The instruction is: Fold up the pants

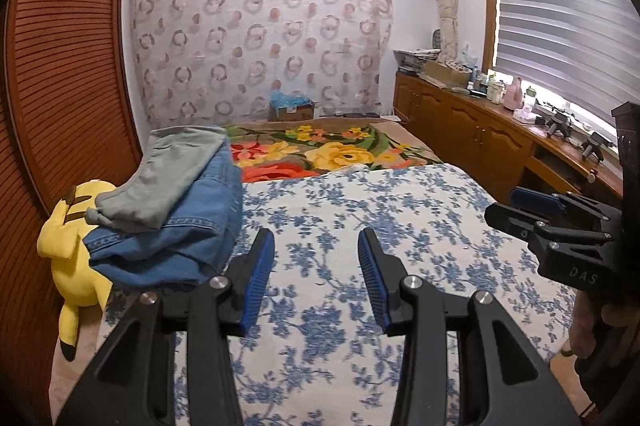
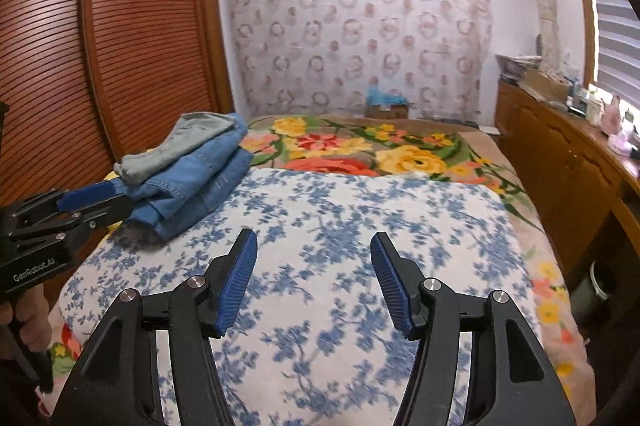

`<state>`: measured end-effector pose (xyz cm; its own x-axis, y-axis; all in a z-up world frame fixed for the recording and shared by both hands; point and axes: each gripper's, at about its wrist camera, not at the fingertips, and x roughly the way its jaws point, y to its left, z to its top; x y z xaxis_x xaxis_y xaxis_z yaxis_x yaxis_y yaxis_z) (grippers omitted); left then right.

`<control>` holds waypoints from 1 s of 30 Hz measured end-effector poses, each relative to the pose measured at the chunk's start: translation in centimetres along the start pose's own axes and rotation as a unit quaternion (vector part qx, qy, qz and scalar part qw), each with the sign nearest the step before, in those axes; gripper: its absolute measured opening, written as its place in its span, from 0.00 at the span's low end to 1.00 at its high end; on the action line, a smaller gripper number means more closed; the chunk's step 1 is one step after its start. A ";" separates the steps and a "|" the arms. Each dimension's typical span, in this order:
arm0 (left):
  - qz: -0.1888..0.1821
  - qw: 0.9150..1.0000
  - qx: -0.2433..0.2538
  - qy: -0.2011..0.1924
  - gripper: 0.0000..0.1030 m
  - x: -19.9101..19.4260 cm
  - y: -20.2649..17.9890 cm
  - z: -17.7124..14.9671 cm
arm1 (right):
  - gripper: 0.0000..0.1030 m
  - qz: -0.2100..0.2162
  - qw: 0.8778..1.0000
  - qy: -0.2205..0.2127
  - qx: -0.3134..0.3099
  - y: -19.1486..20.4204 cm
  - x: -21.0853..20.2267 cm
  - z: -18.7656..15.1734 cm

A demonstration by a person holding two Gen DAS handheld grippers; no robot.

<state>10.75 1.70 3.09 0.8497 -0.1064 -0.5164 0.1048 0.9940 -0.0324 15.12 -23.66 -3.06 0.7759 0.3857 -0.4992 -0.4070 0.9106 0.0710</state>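
Two folded pairs of pants are stacked at the left side of the bed: grey-green pants (image 1: 172, 169) (image 2: 188, 141) lie on top of blue jeans (image 1: 192, 234) (image 2: 200, 181). My left gripper (image 1: 316, 234) hovers open over the blue-flowered sheet (image 1: 400, 209), just right of the stack, with nothing between its blue pads. My right gripper (image 2: 314, 236) is also open and holds nothing above the same sheet (image 2: 360, 209). Each gripper shows at the edge of the other's view: the right gripper (image 1: 504, 205) and the left gripper (image 2: 120, 199), whose tip is close to the jeans.
A yellow plush toy (image 1: 68, 234) lies off the bed's left edge beside the slatted wooden wardrobe (image 1: 60, 65). A bright floral blanket (image 1: 340, 149) covers the far half of the bed. Wooden cabinets (image 1: 480, 129) with clutter run along the right wall under the window.
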 end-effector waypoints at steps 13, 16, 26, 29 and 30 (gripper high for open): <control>-0.004 0.999 0.011 -0.032 0.41 -3.3 -2.0 1.7 | 0.59 -0.048 0.997 -0.055 0.013 -1.0 -6.1 0.2; -0.004 0.999 0.010 -0.040 0.41 -4.3 -2.1 1.9 | 0.59 -0.050 0.997 -0.062 0.016 -1.0 -6.9 0.2; -0.004 0.998 0.014 -0.054 0.42 -5.9 -2.4 2.2 | 0.59 -0.052 0.995 -0.082 0.020 -0.9 -8.1 0.3; -0.005 0.998 0.015 -0.053 0.42 -6.1 -2.5 2.3 | 0.59 -0.053 0.995 -0.082 0.023 -1.0 -8.1 0.3; -0.005 0.998 0.015 -0.053 0.42 -6.1 -2.5 2.3 | 0.59 -0.054 0.995 -0.082 0.022 -1.0 -8.1 0.3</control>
<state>6.51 -0.21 8.23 0.8982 -0.1198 -0.4229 0.1269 0.9918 -0.0112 9.32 -27.65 1.17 0.8839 0.3012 -0.3579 -0.2988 0.9522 0.0633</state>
